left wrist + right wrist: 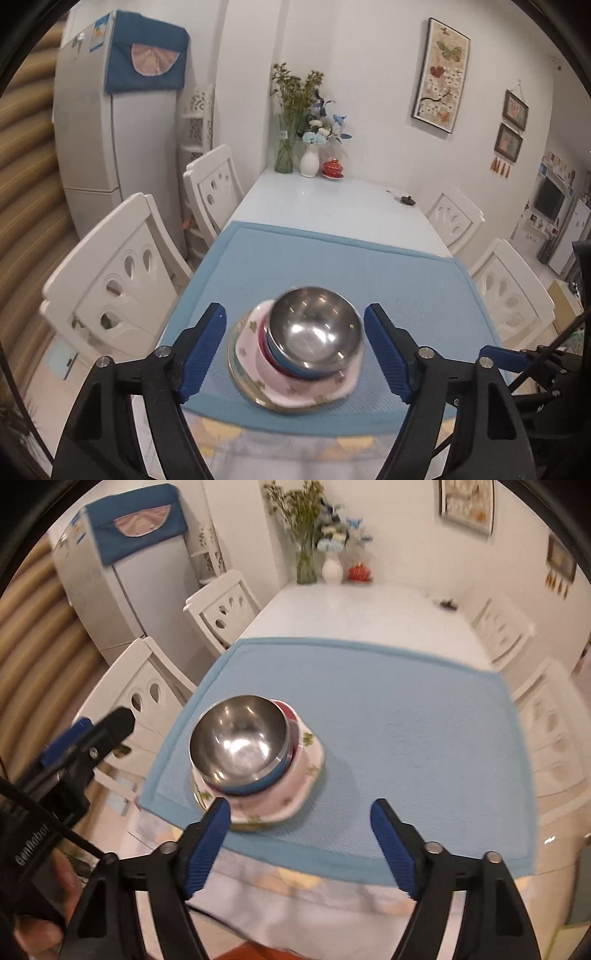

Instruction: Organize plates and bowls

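Observation:
A steel bowl (314,328) (240,738) tops a stack on the blue mat (295,258) (406,720). Under it sit a blue bowl (291,369) and a red bowl (263,339). They rest on a pink floral square plate (295,387) (295,786), which lies on a round plate (240,380). My left gripper (294,308) is open; the stack shows between its fingers, and the pads stand clear of it. My right gripper (301,805) is open and empty, with the stack ahead and to its left. The left gripper (88,738) also shows at the left edge of the right wrist view.
The mat covers the near end of a white table (332,206). At the far end stand a glass vase (284,158), a white vase (309,160), a red lidded cup (333,168) and a small dark object (406,200). White chairs (114,280) (513,295) flank both sides. A fridge (92,129) stands at the left.

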Motion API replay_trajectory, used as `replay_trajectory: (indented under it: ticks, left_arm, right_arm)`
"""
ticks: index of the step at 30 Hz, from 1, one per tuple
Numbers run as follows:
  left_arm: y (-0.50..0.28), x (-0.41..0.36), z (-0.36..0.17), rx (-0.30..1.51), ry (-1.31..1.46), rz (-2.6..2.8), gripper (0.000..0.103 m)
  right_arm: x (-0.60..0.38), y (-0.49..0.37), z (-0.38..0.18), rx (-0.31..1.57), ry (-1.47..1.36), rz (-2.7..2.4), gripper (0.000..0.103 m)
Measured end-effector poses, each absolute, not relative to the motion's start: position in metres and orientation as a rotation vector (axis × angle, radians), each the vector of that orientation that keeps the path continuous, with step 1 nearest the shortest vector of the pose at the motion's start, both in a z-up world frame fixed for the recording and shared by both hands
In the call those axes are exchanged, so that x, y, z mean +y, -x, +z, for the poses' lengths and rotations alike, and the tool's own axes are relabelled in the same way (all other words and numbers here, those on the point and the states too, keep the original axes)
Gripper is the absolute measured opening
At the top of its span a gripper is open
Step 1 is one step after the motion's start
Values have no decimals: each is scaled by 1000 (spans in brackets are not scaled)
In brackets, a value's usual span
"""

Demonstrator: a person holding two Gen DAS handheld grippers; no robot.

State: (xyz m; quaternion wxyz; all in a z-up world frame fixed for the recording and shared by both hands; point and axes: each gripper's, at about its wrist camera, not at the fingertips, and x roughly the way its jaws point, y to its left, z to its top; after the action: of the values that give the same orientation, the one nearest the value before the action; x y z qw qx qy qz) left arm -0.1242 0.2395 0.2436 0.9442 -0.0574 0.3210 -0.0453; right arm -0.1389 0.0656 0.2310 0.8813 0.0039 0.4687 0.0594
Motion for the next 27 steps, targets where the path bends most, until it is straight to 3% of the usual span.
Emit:
replay_trajectory:
  ticks: [4, 13, 27]
  left_arm:
    - [162, 226, 254, 641, 95, -74, 87]
    - [222, 221, 263, 675, 119, 0, 87]
    - [207, 234, 251, 713, 77, 21, 87]
  right_arm:
    - [54, 184, 241, 952, -19, 106, 78]
    - [54, 239, 247, 945, -66, 88, 78]
    - [76, 216, 232, 977, -103, -4, 78]
